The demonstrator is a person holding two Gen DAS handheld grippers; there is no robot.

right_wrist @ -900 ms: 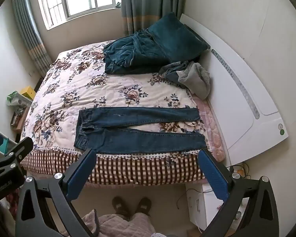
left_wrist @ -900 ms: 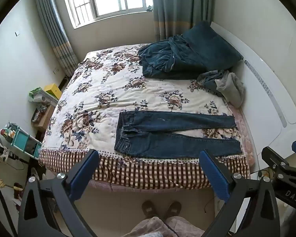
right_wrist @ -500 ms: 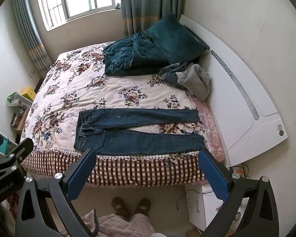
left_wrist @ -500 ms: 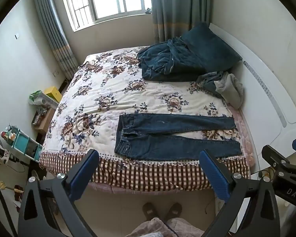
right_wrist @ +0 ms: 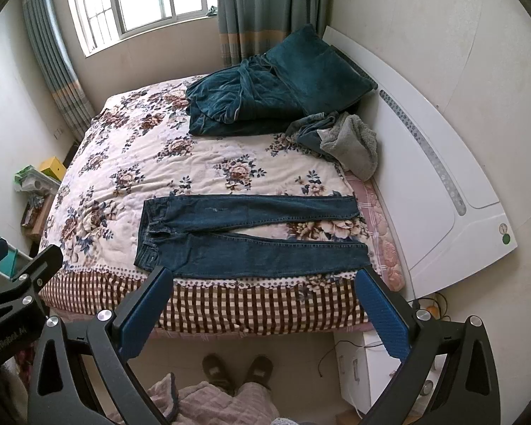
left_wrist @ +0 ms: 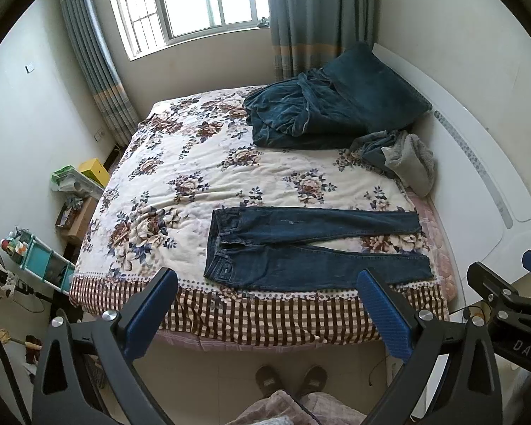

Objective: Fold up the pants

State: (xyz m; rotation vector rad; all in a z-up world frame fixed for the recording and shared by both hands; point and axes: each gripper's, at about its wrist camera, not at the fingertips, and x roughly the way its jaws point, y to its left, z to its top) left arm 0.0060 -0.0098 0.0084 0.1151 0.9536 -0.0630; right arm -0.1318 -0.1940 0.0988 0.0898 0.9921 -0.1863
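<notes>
Dark blue jeans (left_wrist: 301,248) (right_wrist: 244,237) lie flat near the front edge of the bed, waistband to the left, both legs stretched out to the right with a narrow gap between them. My left gripper (left_wrist: 265,283) hangs open high above the bed's front edge, with nothing between its blue pads (left_wrist: 150,313). My right gripper (right_wrist: 262,283) is open too and just as far from the jeans. Each gripper's black frame shows at the edge of the other's view.
The bed wears a floral quilt (left_wrist: 194,177) with a checked skirt (right_wrist: 247,304). A teal blanket and pillow (right_wrist: 265,88) and a grey garment (right_wrist: 350,145) lie by the white headboard (right_wrist: 442,177). Shelves and boxes (left_wrist: 70,184) crowd the left wall. A person's slippered feet (right_wrist: 237,372) stand on the floor.
Both views have drifted slightly, so the bed and jeans sit a little lower in the frames. The grippers stay wide and the jeans lie as before.
</notes>
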